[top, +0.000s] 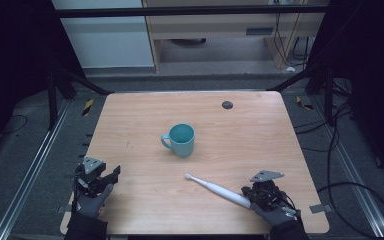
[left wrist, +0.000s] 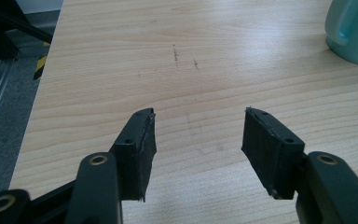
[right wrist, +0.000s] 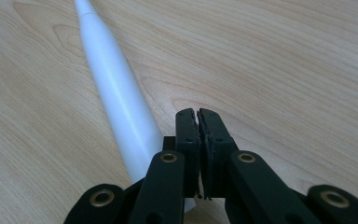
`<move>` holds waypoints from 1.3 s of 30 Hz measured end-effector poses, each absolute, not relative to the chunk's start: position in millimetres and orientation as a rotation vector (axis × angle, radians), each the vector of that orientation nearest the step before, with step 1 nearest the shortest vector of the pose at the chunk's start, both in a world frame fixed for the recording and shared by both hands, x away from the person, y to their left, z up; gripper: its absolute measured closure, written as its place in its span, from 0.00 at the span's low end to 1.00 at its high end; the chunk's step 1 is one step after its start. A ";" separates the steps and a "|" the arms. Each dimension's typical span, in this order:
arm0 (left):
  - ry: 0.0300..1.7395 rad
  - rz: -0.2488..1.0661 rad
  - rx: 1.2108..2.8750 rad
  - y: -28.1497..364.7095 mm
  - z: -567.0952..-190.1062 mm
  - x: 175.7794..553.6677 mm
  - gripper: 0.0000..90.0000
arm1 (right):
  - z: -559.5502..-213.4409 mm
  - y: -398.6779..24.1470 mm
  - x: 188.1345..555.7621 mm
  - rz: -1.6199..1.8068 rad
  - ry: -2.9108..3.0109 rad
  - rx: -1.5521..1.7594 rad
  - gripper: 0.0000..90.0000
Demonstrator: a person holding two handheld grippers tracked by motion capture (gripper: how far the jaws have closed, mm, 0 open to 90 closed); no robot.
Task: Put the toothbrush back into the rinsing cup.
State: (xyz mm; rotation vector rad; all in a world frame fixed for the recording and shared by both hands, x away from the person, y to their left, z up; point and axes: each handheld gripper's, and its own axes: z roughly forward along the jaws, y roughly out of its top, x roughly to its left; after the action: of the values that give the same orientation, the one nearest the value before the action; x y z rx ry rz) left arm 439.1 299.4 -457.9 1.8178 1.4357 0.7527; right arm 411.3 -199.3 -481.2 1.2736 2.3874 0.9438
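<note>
Toothbrush lies on desk near-right of teal mug, ungrasped; right gripper fingers closed empty beside it, left gripper fingers apart, nothing apparently begun.

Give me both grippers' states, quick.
Left gripper: open, holding nothing.
Right gripper: shut, holding nothing; the toothbrush lies beside it.

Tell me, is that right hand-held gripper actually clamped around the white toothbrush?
No, the right hand-held gripper has its jaws pressed together on nothing, and the white toothbrush lies beside them on the table.
</note>
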 end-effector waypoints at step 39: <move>1.432 0.747 1.870 299.4 -462.4 446.6 0.46 | -424.5 -152.9 445.3 0.847 2.554 1.040 0.53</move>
State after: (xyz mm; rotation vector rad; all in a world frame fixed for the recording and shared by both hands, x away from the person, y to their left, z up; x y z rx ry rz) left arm 446.6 299.4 -462.4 1.8701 1.4320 0.7473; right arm 445.3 -152.9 -424.5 1.0401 2.5545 0.8467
